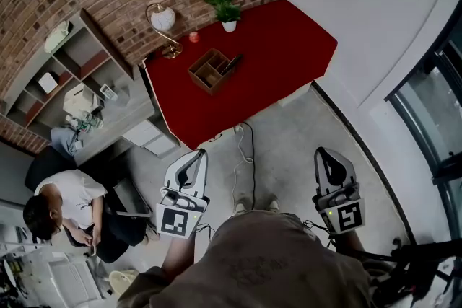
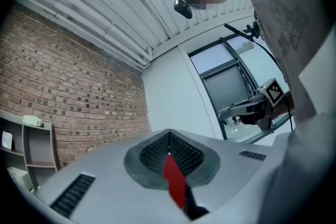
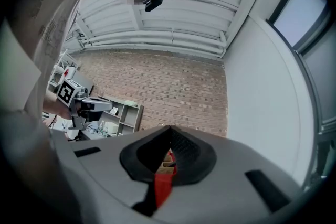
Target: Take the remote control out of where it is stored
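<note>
A dark remote control (image 1: 232, 64) stands slanted in an open wooden organiser box (image 1: 211, 71) on the red table (image 1: 274, 47). Both grippers hang close to my body, over the concrete floor and well short of the table. My left gripper (image 1: 200, 154) is shut with nothing in it; in its own view the pads meet (image 2: 169, 136) and a sliver of red table shows below. My right gripper (image 1: 323, 152) is shut and empty too. Through its narrow slit (image 3: 169, 134) I see a piece of the wooden box (image 3: 167, 162) and red tabletop.
A potted plant (image 1: 226, 9), a curved desk lamp (image 1: 164, 25) and a small red object (image 1: 193, 37) stand at the table's back edge by the brick wall. A shelf unit (image 1: 65, 76) is at left, a seated person (image 1: 58, 205) lower left. Cables (image 1: 242, 162) trail on the floor.
</note>
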